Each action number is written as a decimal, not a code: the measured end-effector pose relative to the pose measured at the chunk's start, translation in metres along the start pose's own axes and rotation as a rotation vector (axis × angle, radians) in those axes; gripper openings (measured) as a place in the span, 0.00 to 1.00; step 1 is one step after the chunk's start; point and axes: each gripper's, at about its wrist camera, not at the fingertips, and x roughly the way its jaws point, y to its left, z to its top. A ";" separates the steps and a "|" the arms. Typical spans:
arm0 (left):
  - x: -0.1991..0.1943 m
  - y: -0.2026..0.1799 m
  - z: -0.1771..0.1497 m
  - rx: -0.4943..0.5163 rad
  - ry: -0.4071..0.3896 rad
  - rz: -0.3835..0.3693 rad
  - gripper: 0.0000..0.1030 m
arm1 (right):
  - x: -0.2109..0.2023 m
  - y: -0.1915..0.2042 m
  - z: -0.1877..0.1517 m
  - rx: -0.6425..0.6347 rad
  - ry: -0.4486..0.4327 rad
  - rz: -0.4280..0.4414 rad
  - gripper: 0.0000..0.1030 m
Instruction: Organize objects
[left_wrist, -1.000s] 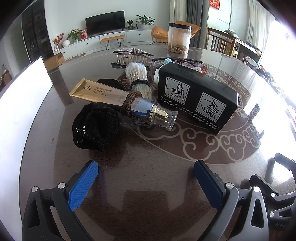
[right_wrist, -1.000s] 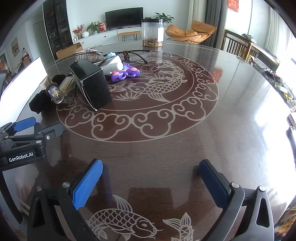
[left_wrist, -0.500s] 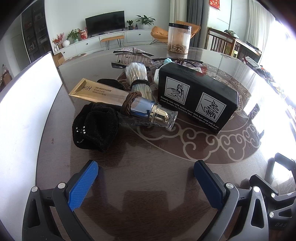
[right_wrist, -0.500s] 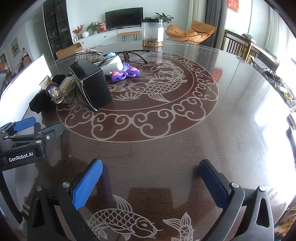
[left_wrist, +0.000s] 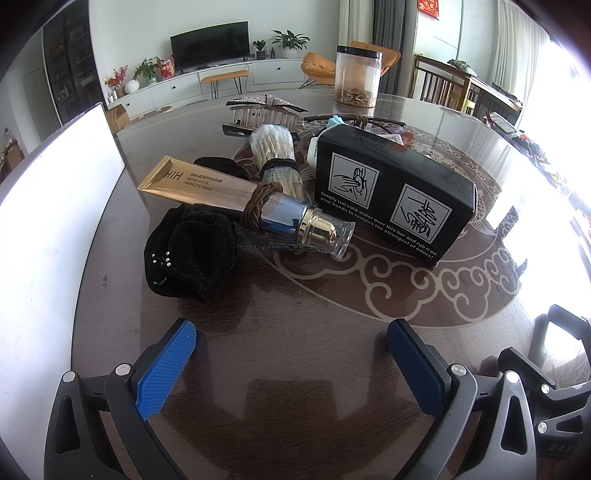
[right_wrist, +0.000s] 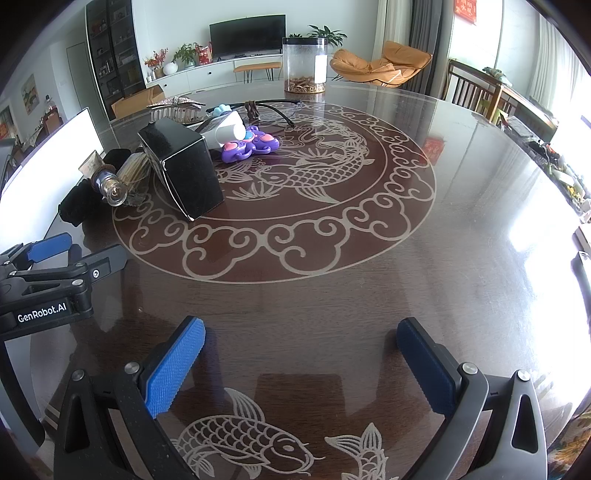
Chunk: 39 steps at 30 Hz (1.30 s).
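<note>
A pile of small items lies on a round dark table (left_wrist: 295, 332). In the left wrist view I see a gold cream tube (left_wrist: 207, 184) with a blue-and-gold cap, a brown hair tie (left_wrist: 258, 206) looped around it, a black cloth (left_wrist: 192, 254), a bundle of cotton swabs (left_wrist: 277, 155), a black box (left_wrist: 391, 195) and a sparkly hair claw (left_wrist: 262, 109). My left gripper (left_wrist: 291, 354) stands open short of the pile, holding nothing. My right gripper (right_wrist: 301, 360) is open over bare table, far from the black box (right_wrist: 184, 170) and a purple toy (right_wrist: 251, 146).
A white bin wall (left_wrist: 44, 229) rises at the table's left edge. A clear jar (right_wrist: 304, 64) stands at the far side, with glasses (right_wrist: 280, 109) and a white tube (right_wrist: 225, 131) near it. The left gripper's body (right_wrist: 48, 280) shows in the right wrist view.
The white bin at the left has slid closer toward the pile. Both grippers and the objects have stayed where they were.
</note>
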 end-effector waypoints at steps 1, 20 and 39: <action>0.000 0.000 0.000 0.000 0.000 0.000 1.00 | 0.000 0.000 0.000 0.000 0.000 0.000 1.00; 0.000 -0.001 0.000 0.000 0.000 0.000 1.00 | 0.000 0.000 0.000 0.000 0.000 0.000 1.00; -0.023 0.008 -0.026 -0.010 0.057 0.003 1.00 | 0.000 0.000 0.000 0.000 0.000 0.000 1.00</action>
